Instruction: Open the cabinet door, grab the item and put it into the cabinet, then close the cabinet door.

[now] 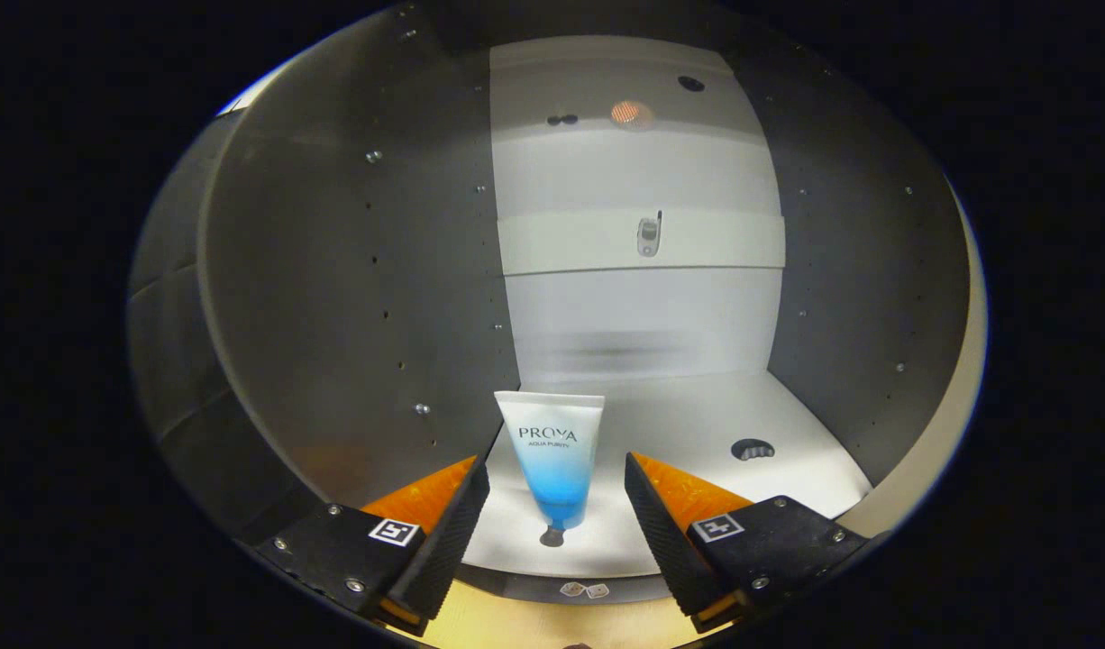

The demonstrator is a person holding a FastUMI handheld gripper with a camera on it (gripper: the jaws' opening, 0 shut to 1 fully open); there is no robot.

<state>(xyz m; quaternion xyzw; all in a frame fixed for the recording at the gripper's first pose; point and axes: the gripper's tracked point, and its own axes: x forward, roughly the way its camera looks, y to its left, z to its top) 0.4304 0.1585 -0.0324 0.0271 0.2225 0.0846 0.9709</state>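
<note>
Looking forward into an open cabinet [354,297], the gripper [557,514] points at a tube [552,455] standing on the cabinet floor [697,424]. The fingers are spread wide, one on each side of the tube with a clear gap on both sides, so they hold nothing and neither pad touches it. The tube sits between the fingertips and slightly beyond them, at about 12 o'clock from the gripper, near the front lip of the cabinet floor.

The tube stands upright on its narrow cap, with its flat, wide crimped end at the top. Its long axis runs vertically, from 6 o'clock up to 12 o'clock, and its printed face turns toward the camera. Standing on the cap appears to be how it was meant to be left, stable and free of support.

Grey side walls rise at 9 and 3 o'clock, dotted with small shelf-pin holes. The pale back panel [638,180] lies straight ahead, with a lighter horizontal band across its middle carrying a small metal fitting [648,236]. A dark round hole [752,448] marks the floor at 2 o'clock from the tube.

Judging from this, the item is placed inside, and closing the door remains to be done.
</note>
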